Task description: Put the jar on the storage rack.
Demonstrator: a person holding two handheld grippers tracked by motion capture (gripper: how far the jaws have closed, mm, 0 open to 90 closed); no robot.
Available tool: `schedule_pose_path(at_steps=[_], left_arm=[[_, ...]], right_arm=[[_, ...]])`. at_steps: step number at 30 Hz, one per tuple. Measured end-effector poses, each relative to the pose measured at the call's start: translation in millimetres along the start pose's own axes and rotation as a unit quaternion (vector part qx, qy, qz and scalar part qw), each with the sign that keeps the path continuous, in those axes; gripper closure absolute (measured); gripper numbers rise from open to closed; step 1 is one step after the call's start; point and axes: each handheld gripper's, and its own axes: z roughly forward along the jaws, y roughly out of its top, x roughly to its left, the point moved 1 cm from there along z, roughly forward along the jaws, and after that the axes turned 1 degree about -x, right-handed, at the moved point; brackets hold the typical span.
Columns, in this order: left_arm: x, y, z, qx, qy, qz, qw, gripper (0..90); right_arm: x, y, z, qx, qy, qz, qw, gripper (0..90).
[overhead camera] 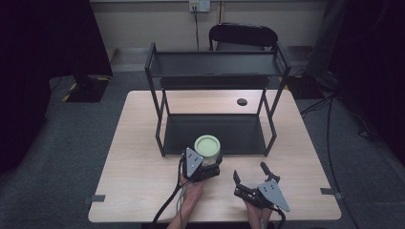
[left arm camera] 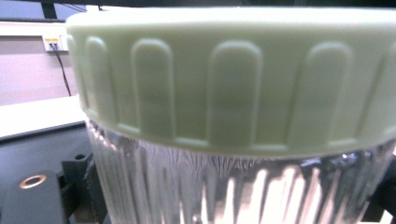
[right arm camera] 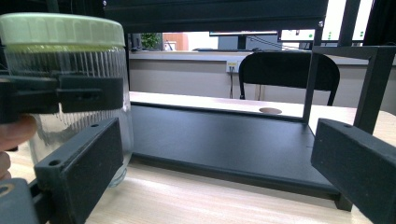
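A ribbed glass jar (overhead camera: pixel 207 145) with a pale green screw lid (left arm camera: pixel 233 79) stands upright at the front edge of the black rack's lower shelf (overhead camera: pixel 229 133). My left gripper (overhead camera: pixel 208 161) is shut on its glass body just below the lid. In the right gripper view the jar (right arm camera: pixel 65 60) is at the left, with a left finger (right arm camera: pixel 70 95) across it and its base down at table level. My right gripper (overhead camera: pixel 250 171) rests open to the right of the jar, with nothing between its fingers (right arm camera: pixel 79 163).
The two-level black rack (overhead camera: pixel 215 64) takes up the middle of the wooden table (overhead camera: pixel 143 167). A small black disc (overhead camera: pixel 242 101) lies behind it. A black chair (overhead camera: pixel 242 34) stands beyond the table's far edge.
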Motion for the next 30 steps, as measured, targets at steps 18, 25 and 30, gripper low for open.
schedule_pose_path(at_steps=[18,25,30], left_arm=[[7.7,14.0,-2.3,0.005,-0.004,0.008,1.0000,11.4],[11.9,15.3,-3.5,0.005,-0.002,0.012,0.9999,11.4],[14.4,16.2,-3.4,0.004,-0.004,0.010,0.9999,11.4]], right_arm=[[0.0,0.0,0.0,0.000,0.000,0.000,1.0000,1.3],[0.0,0.0,0.0,0.000,0.000,0.000,1.0000,1.3],[0.0,0.0,0.0,0.000,0.000,0.000,1.0000,1.3]])
